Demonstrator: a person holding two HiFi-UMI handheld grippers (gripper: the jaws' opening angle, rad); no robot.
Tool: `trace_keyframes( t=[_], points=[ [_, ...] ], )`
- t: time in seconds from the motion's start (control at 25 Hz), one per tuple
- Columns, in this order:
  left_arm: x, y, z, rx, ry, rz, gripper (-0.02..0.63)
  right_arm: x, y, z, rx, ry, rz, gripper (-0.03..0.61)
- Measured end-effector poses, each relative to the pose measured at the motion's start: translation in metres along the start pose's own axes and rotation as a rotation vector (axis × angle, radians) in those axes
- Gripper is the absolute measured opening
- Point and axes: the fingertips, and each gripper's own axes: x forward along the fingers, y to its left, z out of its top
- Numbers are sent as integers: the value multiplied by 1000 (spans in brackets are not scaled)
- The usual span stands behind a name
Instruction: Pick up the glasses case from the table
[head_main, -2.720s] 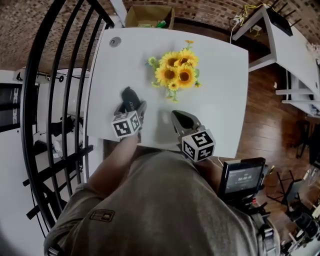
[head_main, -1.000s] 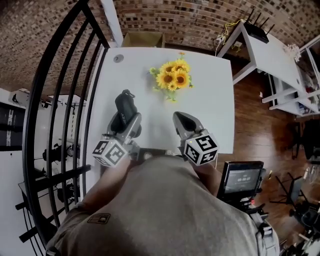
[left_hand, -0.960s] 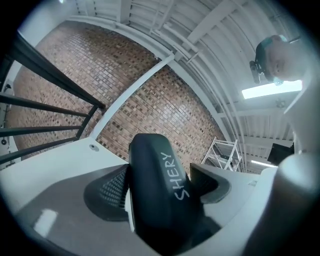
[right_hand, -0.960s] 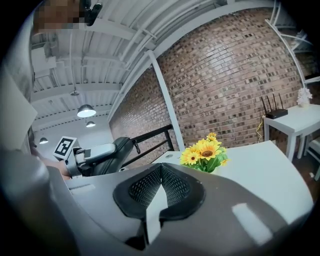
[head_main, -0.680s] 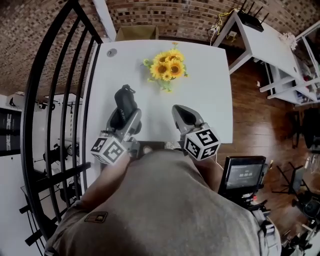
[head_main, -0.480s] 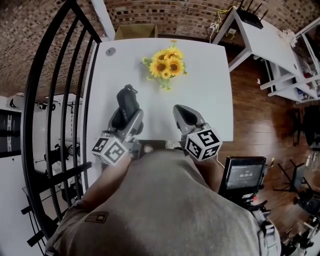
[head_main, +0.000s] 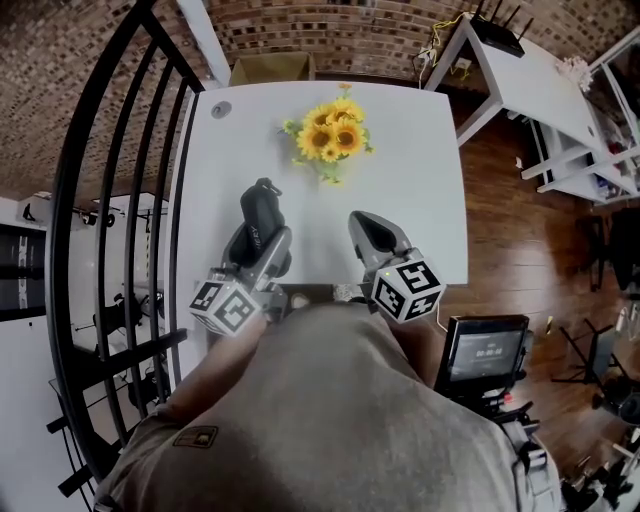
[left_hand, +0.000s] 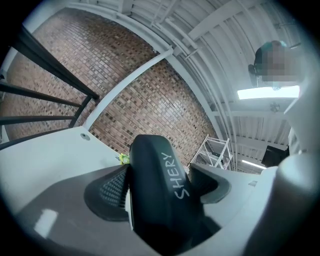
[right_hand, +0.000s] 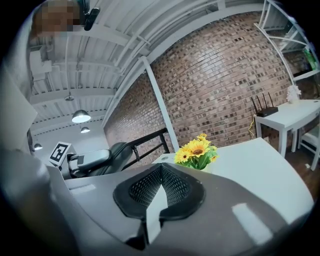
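My left gripper (head_main: 262, 240) is shut on the black glasses case (head_main: 259, 208), which sticks out beyond the jaws over the left part of the white table (head_main: 420, 160). In the left gripper view the case (left_hand: 159, 190) fills the gap and both ribbed pads (left_hand: 112, 192) press its sides; white lettering runs along it. My right gripper (head_main: 366, 226) hovers near the table's front edge, its jaws shut on nothing. In the right gripper view the pads (right_hand: 175, 187) meet, and the case (right_hand: 114, 152) shows at the far left.
A bunch of sunflowers (head_main: 330, 140) stands mid-table, also visible ahead of the right gripper as yellow sunflowers (right_hand: 197, 152). A cardboard box (head_main: 272, 68) sits beyond the far edge. A black railing (head_main: 110, 200) runs along the left. A white desk (head_main: 520, 80) stands at the right.
The left gripper, still closed on the case, has shifted a little to the right, toward the sunflowers. The right gripper has stayed where it was.
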Motion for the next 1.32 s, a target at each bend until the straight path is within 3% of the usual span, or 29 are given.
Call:
trace_keyframes(
  t=[1.32],
  points=[
    [14, -2, -11, -61, 17, -22, 364, -3, -4, -5, -2, 18, 1, 8]
  ],
)
